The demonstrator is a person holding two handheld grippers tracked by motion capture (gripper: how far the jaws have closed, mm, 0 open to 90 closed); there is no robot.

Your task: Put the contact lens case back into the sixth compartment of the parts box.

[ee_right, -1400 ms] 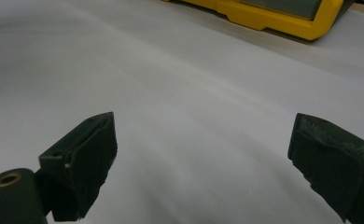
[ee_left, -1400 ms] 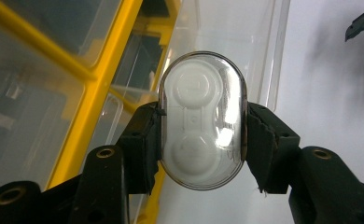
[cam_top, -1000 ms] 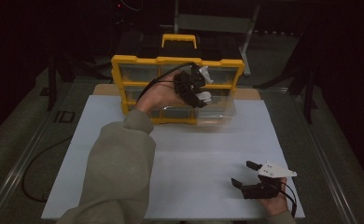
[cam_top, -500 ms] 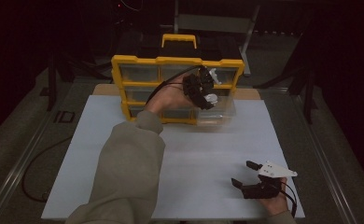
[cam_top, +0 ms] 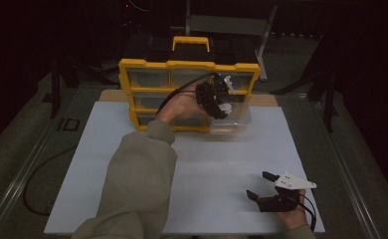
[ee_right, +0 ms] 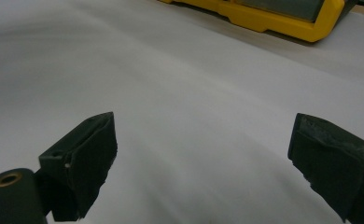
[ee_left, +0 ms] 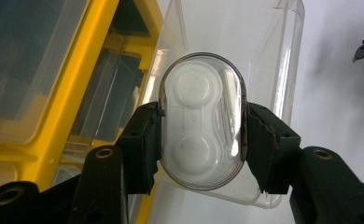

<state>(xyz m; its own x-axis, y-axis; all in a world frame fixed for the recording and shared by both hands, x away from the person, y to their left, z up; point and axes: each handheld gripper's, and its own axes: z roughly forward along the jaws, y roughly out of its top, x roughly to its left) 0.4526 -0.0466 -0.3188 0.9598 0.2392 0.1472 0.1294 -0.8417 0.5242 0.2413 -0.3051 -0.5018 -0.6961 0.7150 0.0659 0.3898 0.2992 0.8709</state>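
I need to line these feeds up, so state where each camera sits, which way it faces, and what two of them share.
High view: above the person's side, looking forward and down on the white table; sleeve, both hands, left gripper, right gripper.
Left gripper view: rides the left gripper, facing the clear drawer; jaws clamp a clear oval case.
Right gripper view: rides the right gripper, low over the table; jaws apart.
Shared: all three show the yellow organizer.

Left tongs (ee_left: pixel 201 140) clamped tight, arm outstretched, right tongs (ee_right: pixel 203 163) spread wide, low
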